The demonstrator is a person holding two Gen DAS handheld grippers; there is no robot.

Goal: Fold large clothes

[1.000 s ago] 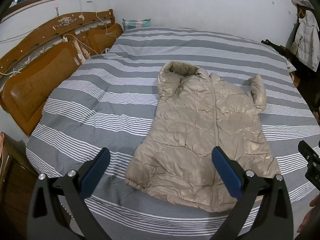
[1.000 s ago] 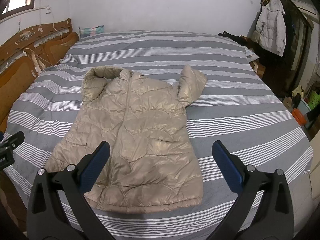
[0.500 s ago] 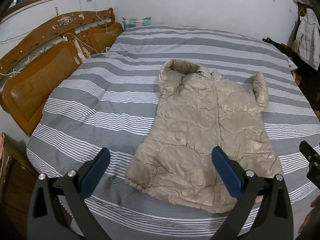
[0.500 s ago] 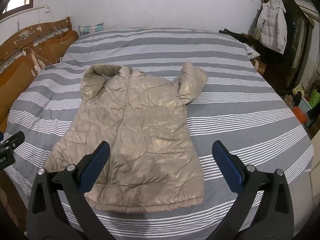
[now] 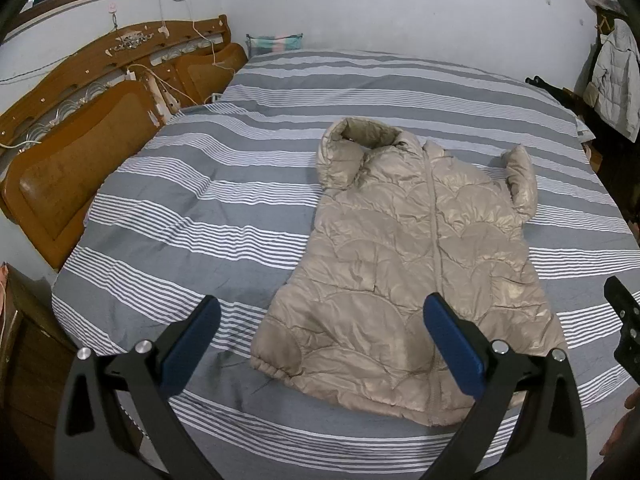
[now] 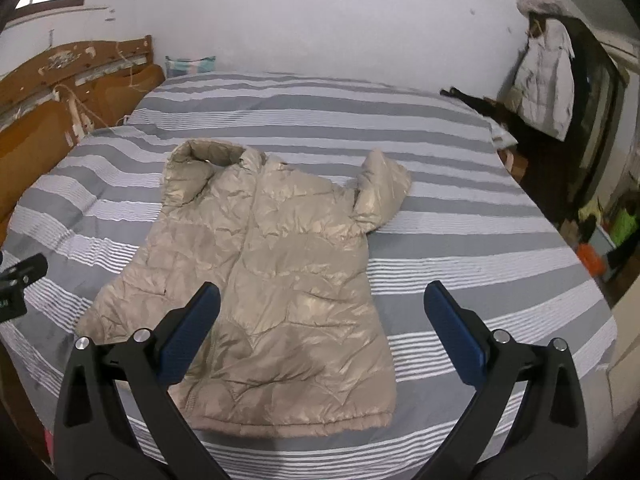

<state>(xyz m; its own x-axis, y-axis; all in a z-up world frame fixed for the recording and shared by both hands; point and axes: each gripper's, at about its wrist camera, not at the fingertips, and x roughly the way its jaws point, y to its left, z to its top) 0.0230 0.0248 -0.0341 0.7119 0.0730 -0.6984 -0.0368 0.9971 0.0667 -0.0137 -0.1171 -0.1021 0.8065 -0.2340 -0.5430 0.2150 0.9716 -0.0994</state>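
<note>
The jacket [image 6: 264, 292] shows one sleeve only; right-wrist view is blurred.

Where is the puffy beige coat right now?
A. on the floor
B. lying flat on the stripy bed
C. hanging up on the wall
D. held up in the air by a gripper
B: the puffy beige coat lies spread out on the stripy bed, hood away from the cameras, and both the left gripper and the right gripper hang open above it, holding nothing.
</note>
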